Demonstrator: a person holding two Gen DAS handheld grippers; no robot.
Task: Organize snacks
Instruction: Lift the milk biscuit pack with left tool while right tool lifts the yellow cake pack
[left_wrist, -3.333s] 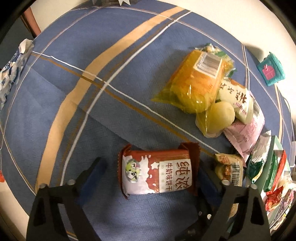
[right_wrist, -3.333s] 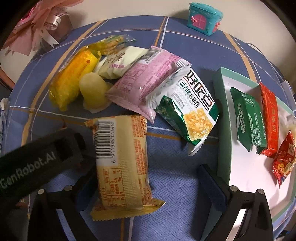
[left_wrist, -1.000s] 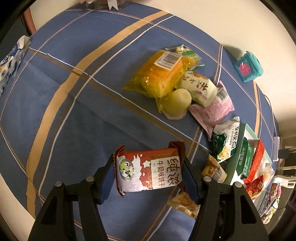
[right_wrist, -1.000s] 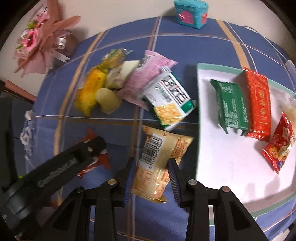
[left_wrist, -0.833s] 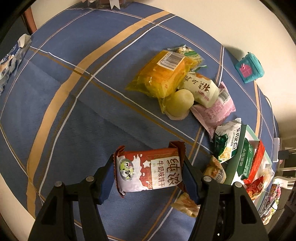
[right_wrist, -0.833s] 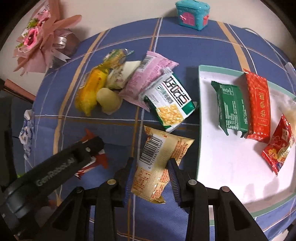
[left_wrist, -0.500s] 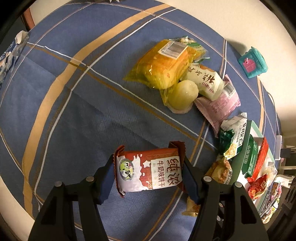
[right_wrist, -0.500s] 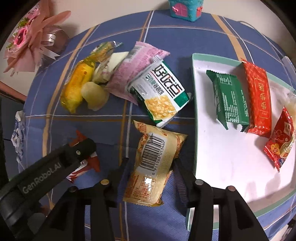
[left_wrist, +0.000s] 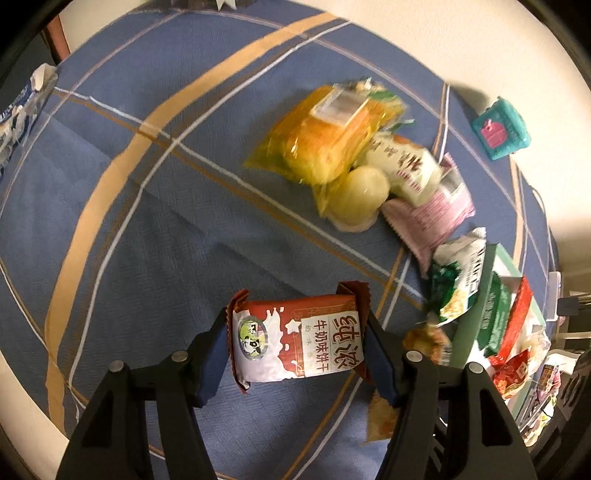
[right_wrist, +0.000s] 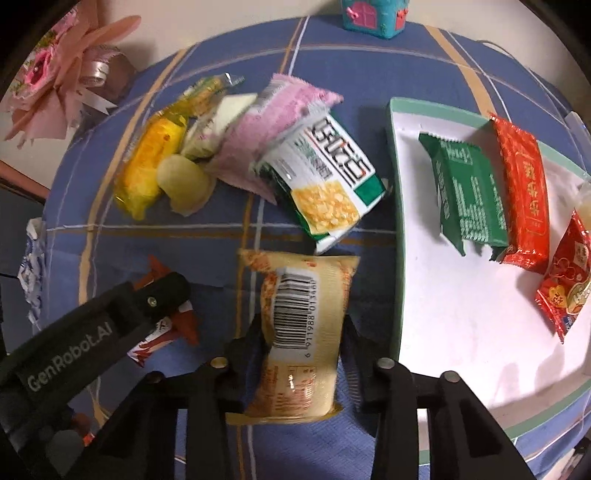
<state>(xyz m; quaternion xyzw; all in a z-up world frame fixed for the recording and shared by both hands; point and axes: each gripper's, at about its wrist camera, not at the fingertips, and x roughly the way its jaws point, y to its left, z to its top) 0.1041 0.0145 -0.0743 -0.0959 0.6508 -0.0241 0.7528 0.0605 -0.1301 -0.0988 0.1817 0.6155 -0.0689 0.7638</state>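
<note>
My left gripper (left_wrist: 295, 343) is shut on a red and white biscuit packet (left_wrist: 299, 341) and holds it above the blue cloth. It also shows in the right wrist view (right_wrist: 162, 332). My right gripper (right_wrist: 304, 343) is shut on a beige snack packet with a barcode (right_wrist: 301, 321), held just left of the white tray (right_wrist: 461, 332). The tray holds a green packet (right_wrist: 467, 194), a red packet (right_wrist: 522, 188) and a small red packet (right_wrist: 569, 280). A pile of loose snacks lies on the cloth: a yellow cake bag (right_wrist: 149, 170), a pink packet (right_wrist: 266, 140), a green and white packet (right_wrist: 325, 177).
A teal toy house (right_wrist: 373, 16) stands at the table's far edge. A pink flower bouquet (right_wrist: 59, 77) lies at the far left. A blue and white wrapper (left_wrist: 22, 107) lies at the cloth's left edge. The table is round with a drop at its edges.
Both grippers closed on their packets and lifted them off the cloth. The right gripper has turned its beige packet upright and moved closer to the tray's left rim.
</note>
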